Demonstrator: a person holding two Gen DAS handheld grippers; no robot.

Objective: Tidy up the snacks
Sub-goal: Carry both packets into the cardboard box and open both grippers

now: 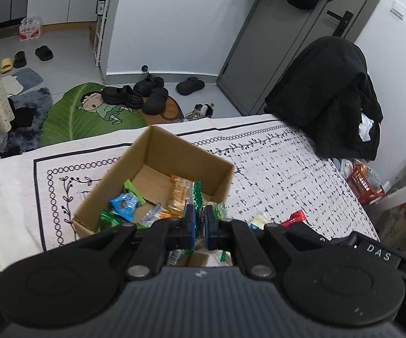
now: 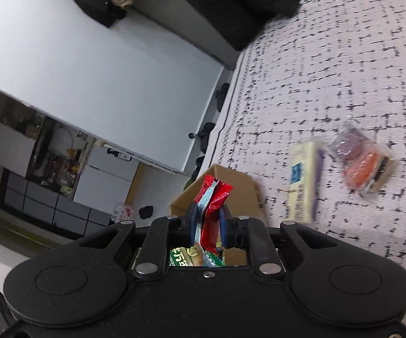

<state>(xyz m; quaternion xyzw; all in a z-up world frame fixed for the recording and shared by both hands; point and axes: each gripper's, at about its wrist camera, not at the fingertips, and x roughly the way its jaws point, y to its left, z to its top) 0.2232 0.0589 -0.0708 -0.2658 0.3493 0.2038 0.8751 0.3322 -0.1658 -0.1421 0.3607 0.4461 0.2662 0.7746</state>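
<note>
An open cardboard box (image 1: 174, 152) stands on the patterned cloth and holds several wrapped snacks: a blue packet (image 1: 125, 202), an orange packet (image 1: 178, 194) and green ones. My left gripper (image 1: 199, 222) hangs over the box's near right corner, shut on a green snack packet (image 1: 197, 197). My right gripper (image 2: 208, 225) is shut on a red snack packet (image 2: 213, 211), held above the box (image 2: 231, 186). A pale yellow packet (image 2: 304, 180) and a clear pack with purple and orange pieces (image 2: 361, 160) lie on the cloth to the right.
A black jacket (image 1: 332, 95) hangs over a chair at the table's far right corner. The right gripper (image 1: 372, 249) shows in the left wrist view. Shoes (image 1: 143, 93) and a leaf rug (image 1: 84, 115) lie on the floor beyond the table edge.
</note>
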